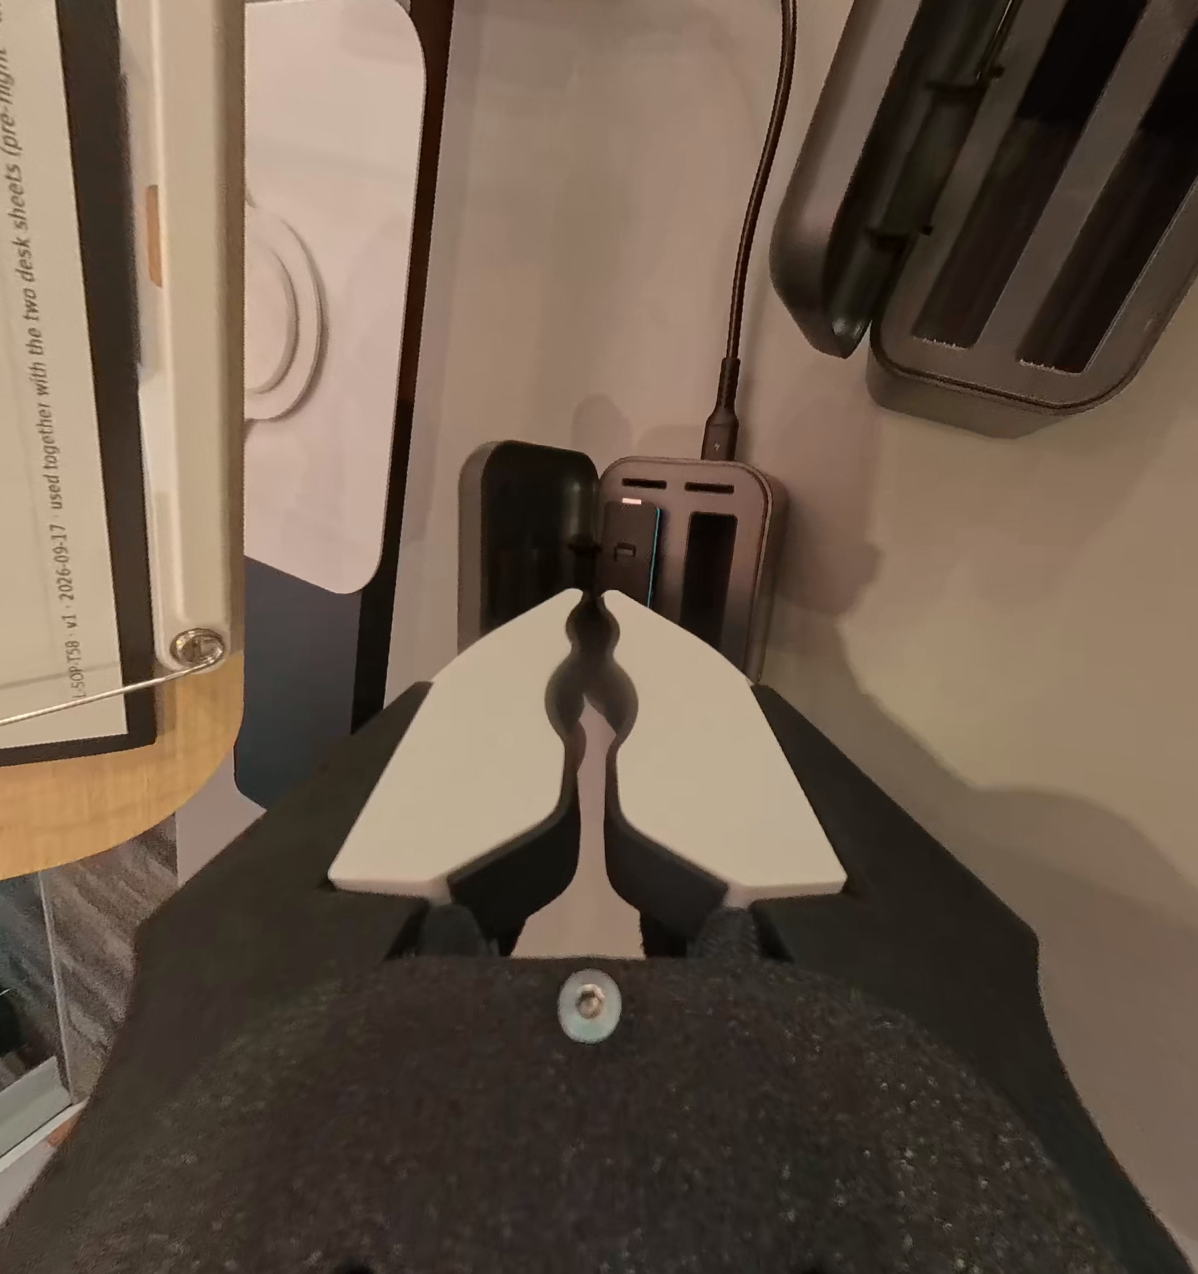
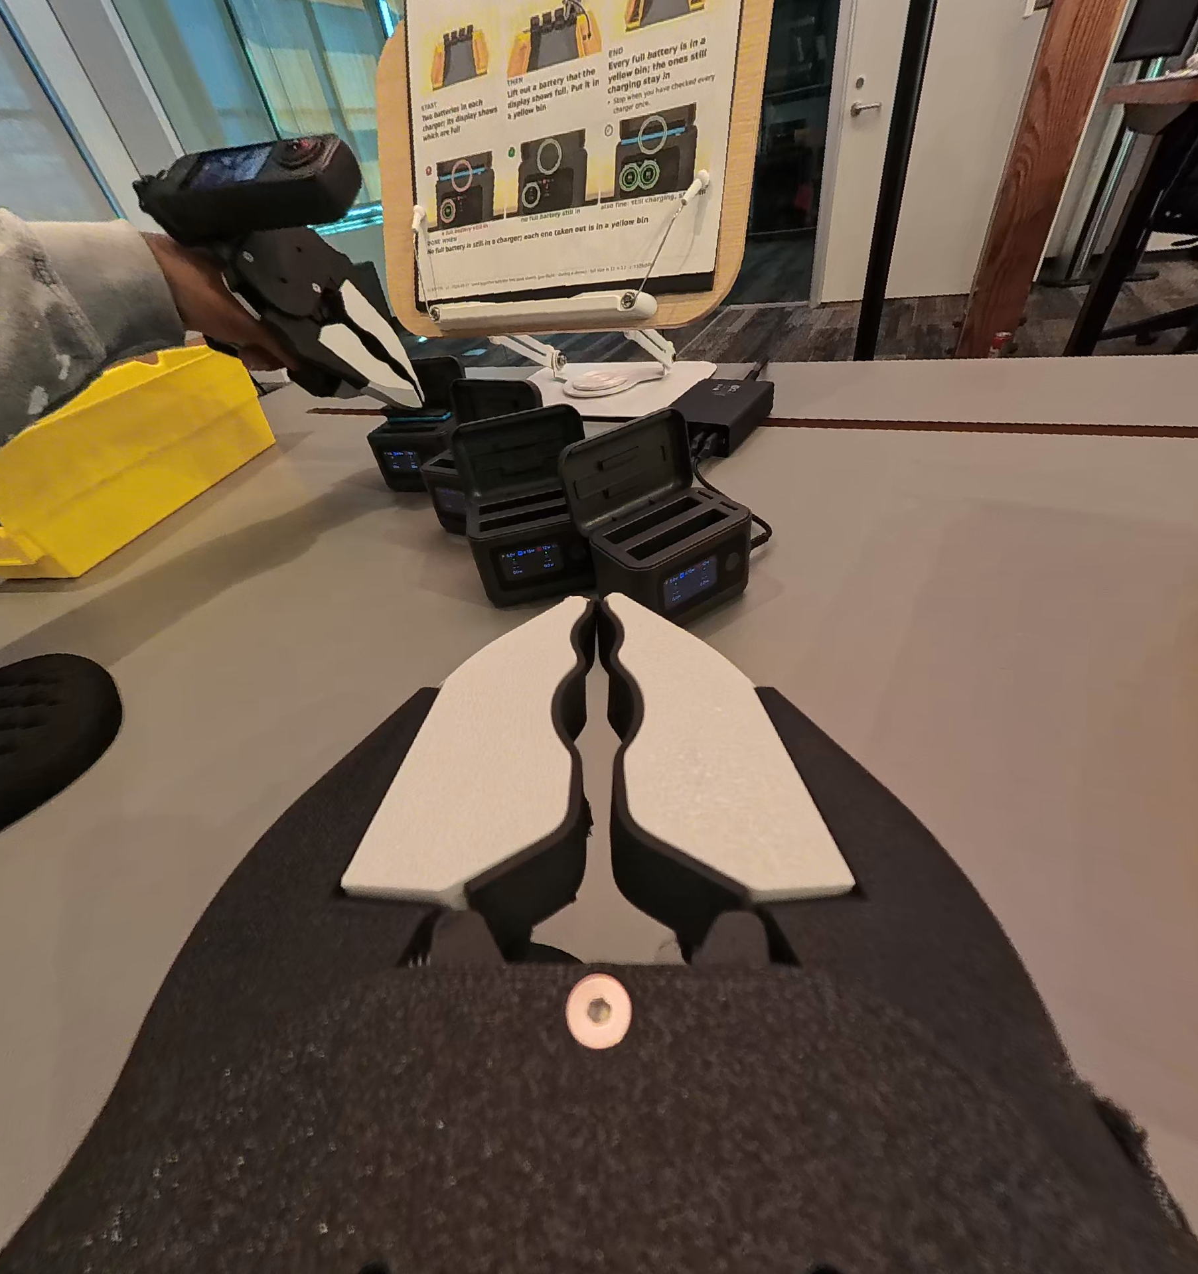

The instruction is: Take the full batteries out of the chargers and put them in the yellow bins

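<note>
In the left wrist view, my left gripper [image 1: 592,598] is shut, its fingertips together with nothing between them. It hovers just above an open grey charger [image 1: 747,551]. A dark battery [image 1: 627,544] with a blue edge sits in the charger's left slot; the right slot [image 1: 710,572] is empty. The right wrist view shows the left gripper [image 2: 413,400] tipped down over the farthest charger [image 2: 403,455]. My right gripper [image 2: 597,603] is shut and empty, low over the table in front of the nearest charger [image 2: 672,551], whose slots are empty.
Several open chargers stand in a diagonal row; the second [image 2: 527,551] has empty slots. A yellow bin [image 2: 120,448] sits at the left. An instruction board [image 2: 561,158] stands behind, a black power adapter [image 2: 727,400] beside it. Another open charger [image 1: 1037,276] and a cable [image 1: 754,241] lie nearby. Left tips to right tips: about 40 cm. The right gripper is farther from the open grey charger [image 1: 747,551], some 35 cm, than the left, some 4 cm.
</note>
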Action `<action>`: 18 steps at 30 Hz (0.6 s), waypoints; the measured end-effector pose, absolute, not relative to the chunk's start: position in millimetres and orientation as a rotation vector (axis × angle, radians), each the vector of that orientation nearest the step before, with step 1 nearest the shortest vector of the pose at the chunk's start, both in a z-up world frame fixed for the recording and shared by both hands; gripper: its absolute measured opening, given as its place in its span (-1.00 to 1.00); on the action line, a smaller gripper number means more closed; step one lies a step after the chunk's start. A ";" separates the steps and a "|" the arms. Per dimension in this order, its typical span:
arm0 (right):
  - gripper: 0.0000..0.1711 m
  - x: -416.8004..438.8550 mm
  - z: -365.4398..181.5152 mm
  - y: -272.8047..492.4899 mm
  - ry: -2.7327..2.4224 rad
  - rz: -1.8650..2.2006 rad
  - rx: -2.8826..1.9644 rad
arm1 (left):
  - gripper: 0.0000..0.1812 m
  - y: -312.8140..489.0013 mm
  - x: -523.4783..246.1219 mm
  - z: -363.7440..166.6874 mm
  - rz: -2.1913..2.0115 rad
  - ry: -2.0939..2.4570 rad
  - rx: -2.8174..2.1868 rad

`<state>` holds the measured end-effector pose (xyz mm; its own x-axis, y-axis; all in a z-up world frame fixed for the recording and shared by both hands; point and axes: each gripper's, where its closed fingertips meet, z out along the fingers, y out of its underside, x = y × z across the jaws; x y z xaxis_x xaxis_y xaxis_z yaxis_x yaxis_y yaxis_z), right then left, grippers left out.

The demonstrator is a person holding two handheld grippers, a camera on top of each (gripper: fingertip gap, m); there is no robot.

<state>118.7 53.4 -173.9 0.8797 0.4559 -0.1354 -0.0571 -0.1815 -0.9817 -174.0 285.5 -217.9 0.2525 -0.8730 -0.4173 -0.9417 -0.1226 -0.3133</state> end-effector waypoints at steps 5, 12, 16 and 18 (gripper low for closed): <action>-1.00 118.6 -173.6 53.2 -0.309 0.472 -1.698 | -1.00 285.2 -175.0 -218.2 0.268 1.688 -1.990; -1.00 118.0 -173.2 53.3 -0.311 0.475 -1.697 | -0.98 285.2 -175.6 -218.6 0.388 1.742 -1.968; -1.00 119.4 -172.7 53.3 -0.301 0.478 -1.693 | -1.00 284.3 -175.5 -217.9 0.395 1.721 -1.953; -1.00 120.4 -172.2 53.3 -0.293 0.486 -1.690 | -1.00 279.5 -173.8 -210.4 0.361 1.670 -1.928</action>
<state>120.4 53.3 -172.2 0.8774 0.4551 -0.1518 -0.0775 -0.1777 -0.9810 -173.8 279.5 -210.4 0.1888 -0.8197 -0.5408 -0.9699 -0.0694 -0.2335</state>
